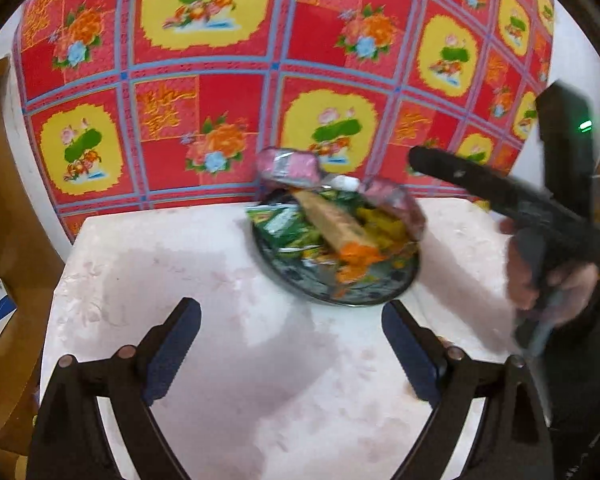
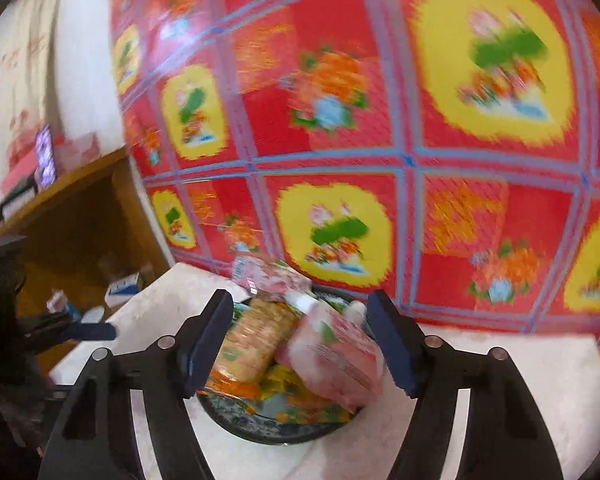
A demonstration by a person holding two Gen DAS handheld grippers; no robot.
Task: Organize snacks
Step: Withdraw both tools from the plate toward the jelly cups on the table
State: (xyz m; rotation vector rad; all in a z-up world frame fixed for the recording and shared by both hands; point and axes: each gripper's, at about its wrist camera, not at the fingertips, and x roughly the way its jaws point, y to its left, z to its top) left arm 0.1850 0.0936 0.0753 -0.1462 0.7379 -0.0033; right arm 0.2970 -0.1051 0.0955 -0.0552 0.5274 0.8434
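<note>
Left wrist view: snack packets [image 1: 332, 232] heaped on dark plate [image 1: 300, 288]; both jaws wide, empty.

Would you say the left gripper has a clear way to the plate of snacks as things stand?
Probably yes. The left gripper is open and empty, with only bare table between it and the plate. The right gripper hovers over the snacks, though, and may crowd it.

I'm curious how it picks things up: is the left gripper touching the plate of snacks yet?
Apart. In the left wrist view, the left gripper hangs open over bare table, its fingertips short of the plate.
</note>
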